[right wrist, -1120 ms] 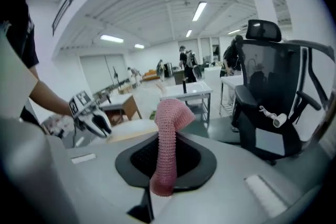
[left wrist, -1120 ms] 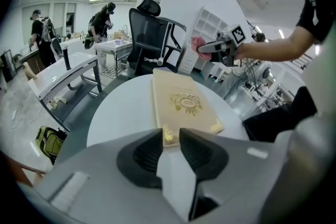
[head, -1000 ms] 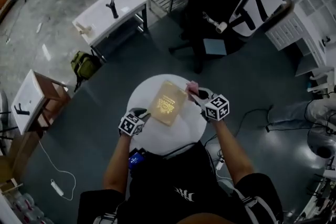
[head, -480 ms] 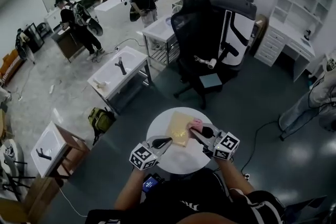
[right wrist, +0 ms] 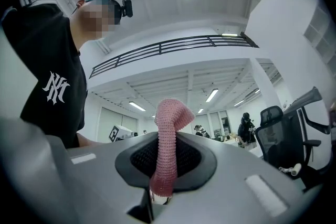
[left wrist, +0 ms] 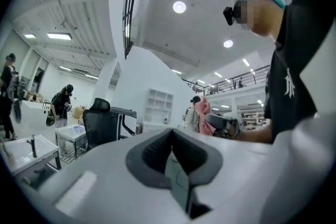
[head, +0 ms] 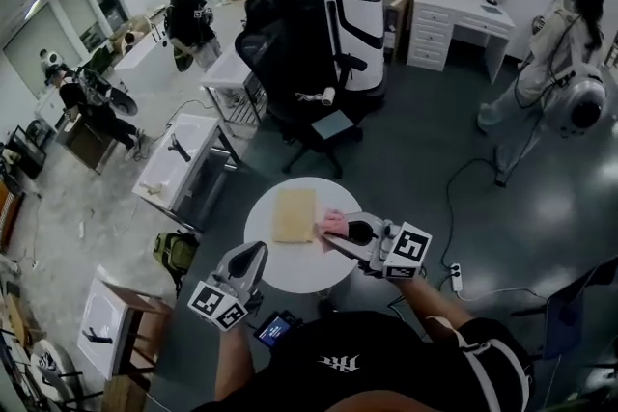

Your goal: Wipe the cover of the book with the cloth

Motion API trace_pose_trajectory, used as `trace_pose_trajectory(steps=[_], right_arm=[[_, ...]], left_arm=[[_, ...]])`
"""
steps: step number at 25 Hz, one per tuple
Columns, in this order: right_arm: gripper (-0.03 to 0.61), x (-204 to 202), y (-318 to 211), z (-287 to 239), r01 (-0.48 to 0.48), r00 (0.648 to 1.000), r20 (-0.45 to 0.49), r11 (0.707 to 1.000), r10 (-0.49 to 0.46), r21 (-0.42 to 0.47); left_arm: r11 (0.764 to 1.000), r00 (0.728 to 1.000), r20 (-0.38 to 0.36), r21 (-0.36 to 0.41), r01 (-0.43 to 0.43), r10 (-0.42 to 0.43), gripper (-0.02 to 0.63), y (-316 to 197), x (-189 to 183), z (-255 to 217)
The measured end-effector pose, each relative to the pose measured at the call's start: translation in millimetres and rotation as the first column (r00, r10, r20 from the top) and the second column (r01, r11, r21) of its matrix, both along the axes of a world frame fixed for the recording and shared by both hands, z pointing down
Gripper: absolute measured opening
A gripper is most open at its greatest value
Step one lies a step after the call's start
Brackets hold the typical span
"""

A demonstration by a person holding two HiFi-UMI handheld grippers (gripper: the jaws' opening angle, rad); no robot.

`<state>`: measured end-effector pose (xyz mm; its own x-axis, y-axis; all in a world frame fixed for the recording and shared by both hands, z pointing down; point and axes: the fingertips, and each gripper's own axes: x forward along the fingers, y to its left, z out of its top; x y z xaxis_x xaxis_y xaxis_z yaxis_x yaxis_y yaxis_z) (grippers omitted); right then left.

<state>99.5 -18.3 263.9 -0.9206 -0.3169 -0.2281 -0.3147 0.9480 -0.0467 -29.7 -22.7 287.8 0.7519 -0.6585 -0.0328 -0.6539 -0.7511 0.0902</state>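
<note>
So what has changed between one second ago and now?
Both claws rose from the table. The left claw drew away from the book and is shut, empty. The right claw carried the pink cloth up, still clamped. The book stays flat on the table.

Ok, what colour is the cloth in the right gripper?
The cloth is pink, knitted; clearest in the right gripper view.

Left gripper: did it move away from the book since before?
Yes. The left gripper has pulled back from the book toward the person, and is now at the round table's near-left edge, jaws shut.
</note>
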Motion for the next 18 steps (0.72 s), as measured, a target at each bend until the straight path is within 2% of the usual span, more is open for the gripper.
trace_pose_trajectory(steps=[4,7,10,14,18], right_arm=[[0.038,44.4,63.9,13.9,-0.058,0.998,0.019,0.998,0.058,-0.040],[0.037,69.8,93.5,25.0,-0.128,0.989,0.062,0.988,0.133,-0.088],[0.037,94.3,124.0,33.3,-0.198,0.978,0.043,0.973,0.204,-0.116],[0.037,121.7,166.3,30.2,-0.296,0.955,-0.004,0.949,0.297,-0.109],[0.037,119.4,189.5,15.7,-0.405,0.915,-0.029,0.913,0.404,-0.060]], left_arm=[[0.994,0.996,0.000,-0.061,-0.087,0.087,0.003,48.0,54.4,22.9],[0.983,0.989,0.010,-0.113,-0.144,0.146,0.003,80.1,86.0,42.9],[0.965,0.975,0.014,-0.151,-0.216,0.220,0.002,115.3,123.1,49.2],[0.914,0.920,0.043,-0.145,-0.379,0.389,0.003,153.9,174.0,44.1],[0.860,0.863,0.035,-0.110,-0.498,0.504,0.003,160.7,186.1,31.9]])
